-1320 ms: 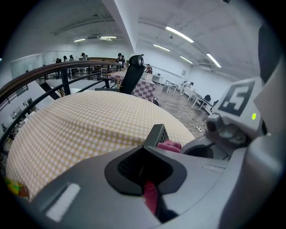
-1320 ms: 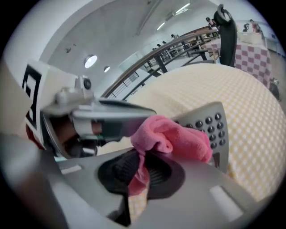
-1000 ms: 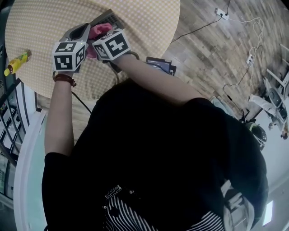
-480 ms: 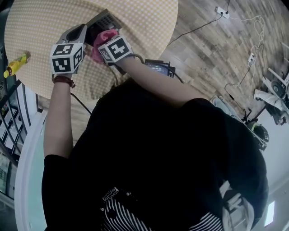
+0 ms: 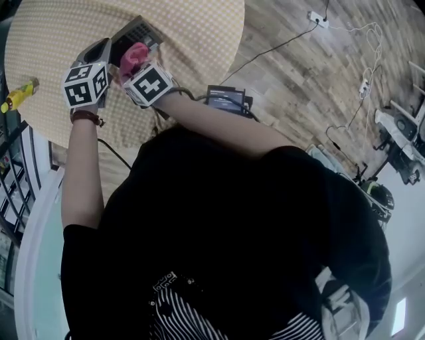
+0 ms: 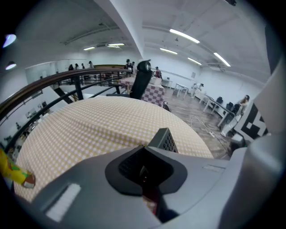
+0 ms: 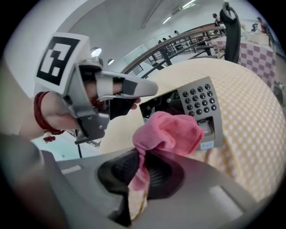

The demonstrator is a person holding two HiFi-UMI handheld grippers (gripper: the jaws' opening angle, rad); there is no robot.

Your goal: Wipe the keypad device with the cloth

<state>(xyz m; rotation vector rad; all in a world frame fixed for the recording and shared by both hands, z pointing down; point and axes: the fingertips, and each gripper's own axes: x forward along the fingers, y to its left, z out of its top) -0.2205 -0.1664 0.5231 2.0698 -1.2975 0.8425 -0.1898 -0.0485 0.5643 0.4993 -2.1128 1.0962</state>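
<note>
**Right gripper.** The fingers of your right gripper (image 7: 142,172) are closed on a bunched pink terry cloth (image 7: 172,129). They pinch it at its tail, and the bulk of it bulges out past the fingertips. That bulge presses on the face of the grey slab-shaped keypad device (image 7: 203,105), just below its block of dark round keys.

**Left gripper.** The fingers of your left gripper (image 6: 144,172) are clamped on the left end of the keypad device. In the left gripper view, the device's perforated corner stands up just beyond the fingertips. In the right gripper view, one finger lies across the device's dark left portion. A red-brown bracelet (image 5: 89,117) sits on your left wrist, behind the marker cube.

**Location of device.** The device is over the round counter draped in yellow-and-white checked fabric (image 5: 199,40), well in from the near edge. Its keyed face is turned toward your right gripper. I cannot confirm whether its lower edge rests on the fabric.

**Other items.**
- A yellow plastic bottle (image 5: 17,94) lies at the counter's left edge, well apart from both grippers.
- A black box-shaped unit with cables (image 5: 226,98) sits on the wood-plank floor (image 5: 299,73), off the counter's right edge.
- A white power strip (image 5: 317,18) lies on the floor farther out.
- Past the counter's far edge there is a dark metal railing (image 6: 67,80) and a black office chair (image 6: 142,78).
</note>
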